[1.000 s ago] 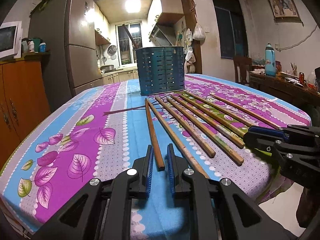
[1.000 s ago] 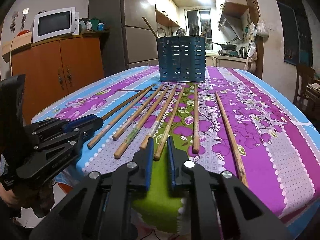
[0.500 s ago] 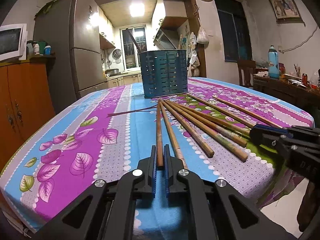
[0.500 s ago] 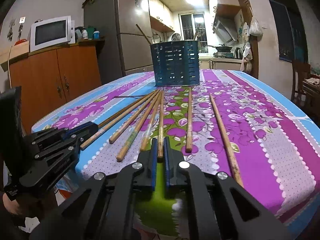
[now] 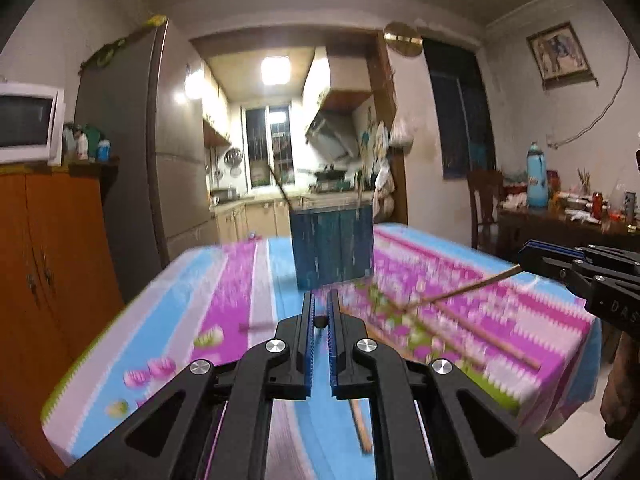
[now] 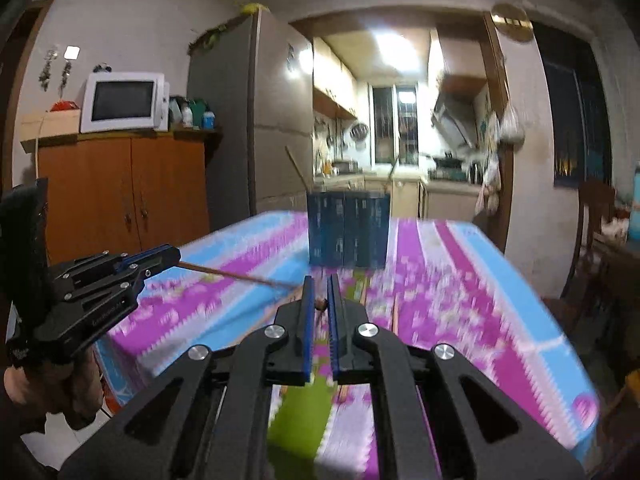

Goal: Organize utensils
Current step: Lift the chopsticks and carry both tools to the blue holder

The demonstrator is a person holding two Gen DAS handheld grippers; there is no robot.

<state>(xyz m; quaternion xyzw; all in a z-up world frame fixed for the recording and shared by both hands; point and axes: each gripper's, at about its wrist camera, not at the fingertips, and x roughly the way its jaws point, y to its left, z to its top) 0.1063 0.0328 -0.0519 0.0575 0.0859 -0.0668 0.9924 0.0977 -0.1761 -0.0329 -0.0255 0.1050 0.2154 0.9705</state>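
My left gripper (image 5: pixel 320 300) is shut on the end of a wooden chopstick (image 5: pixel 320 321), lifted above the table; it also shows in the right wrist view (image 6: pixel 160 260) with its chopstick (image 6: pixel 240 276) slanting down. My right gripper (image 6: pixel 320 284) is shut on another chopstick (image 6: pixel 320 305); it shows in the left wrist view (image 5: pixel 528 254) with its chopstick (image 5: pixel 460 292) hanging toward the table. The blue slotted utensil holder (image 5: pixel 332 248) stands ahead at the table's far side, with sticks in it. Several chopsticks (image 5: pixel 492 340) lie on the cloth. Both views are motion-blurred.
The table has a purple, blue and green floral cloth (image 5: pixel 224 300). An orange cabinet (image 6: pixel 120 196) with a microwave (image 6: pixel 124 102) and a fridge (image 6: pixel 248 120) stand left. A chair (image 5: pixel 486 208) and cluttered side table (image 5: pixel 580 216) stand right.
Both grippers closed on a chopstick end at table level, then rose sharply, each lifting its chopstick off the cloth. The holder now appears lower and farther in both views.
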